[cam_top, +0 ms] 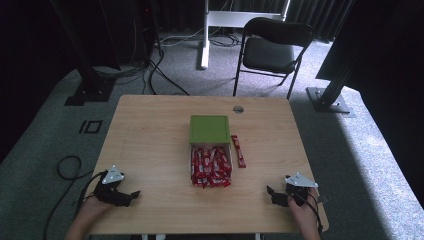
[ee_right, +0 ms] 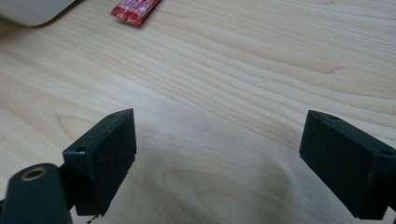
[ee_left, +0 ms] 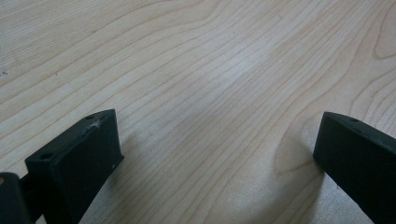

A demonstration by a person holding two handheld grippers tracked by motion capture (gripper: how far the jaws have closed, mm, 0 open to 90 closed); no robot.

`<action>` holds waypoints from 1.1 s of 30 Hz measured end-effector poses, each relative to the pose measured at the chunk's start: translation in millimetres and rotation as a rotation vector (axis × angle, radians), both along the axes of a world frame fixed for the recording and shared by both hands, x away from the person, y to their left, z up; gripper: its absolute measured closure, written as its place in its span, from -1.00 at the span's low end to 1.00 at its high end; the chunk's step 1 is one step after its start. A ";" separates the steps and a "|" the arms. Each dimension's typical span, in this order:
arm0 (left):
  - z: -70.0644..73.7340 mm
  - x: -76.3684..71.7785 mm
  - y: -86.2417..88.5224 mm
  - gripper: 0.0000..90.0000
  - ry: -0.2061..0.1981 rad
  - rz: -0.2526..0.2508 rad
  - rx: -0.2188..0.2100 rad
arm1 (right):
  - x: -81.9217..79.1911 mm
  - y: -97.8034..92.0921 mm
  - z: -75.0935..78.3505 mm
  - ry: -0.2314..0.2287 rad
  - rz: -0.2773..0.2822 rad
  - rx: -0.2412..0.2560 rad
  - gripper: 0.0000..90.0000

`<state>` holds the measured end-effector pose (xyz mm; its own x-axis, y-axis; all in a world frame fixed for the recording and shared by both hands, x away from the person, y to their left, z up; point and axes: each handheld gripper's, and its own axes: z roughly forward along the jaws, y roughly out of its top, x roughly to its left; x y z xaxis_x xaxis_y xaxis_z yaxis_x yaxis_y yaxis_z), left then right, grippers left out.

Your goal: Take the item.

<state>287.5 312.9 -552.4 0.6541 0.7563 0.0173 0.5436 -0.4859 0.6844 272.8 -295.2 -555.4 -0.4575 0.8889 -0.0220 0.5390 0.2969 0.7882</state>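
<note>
A white box in the table's middle holds several red snack packets. Its green lid lies just behind it. One red packet lies on the wood right of the box; its end is at the top of the right gripper view, beside the box's white corner. My left gripper rests at the table's near left, open, jaws wide over bare wood. At the near right my right gripper is open too, nothing between its jaws.
The wooden table has a round cable hole at its far edge. A black folding chair and a white desk leg stand behind it. Cables trail on the grey carpet at the left.
</note>
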 end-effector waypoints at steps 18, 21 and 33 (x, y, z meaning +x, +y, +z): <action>0.0 0.0 0.0 -0.97 0.000 0.000 0.000 | -2.7 -5.1 -3.3 0.100 -0.001 -0.016 -0.76; 0.0 0.0 0.0 -0.97 0.000 0.000 0.000 | -2.7 -5.1 -3.3 0.100 -0.001 -0.016 -0.76; 0.0 0.0 0.0 -0.97 0.000 0.000 0.000 | -2.7 -5.1 -3.3 0.100 -0.001 -0.016 -0.76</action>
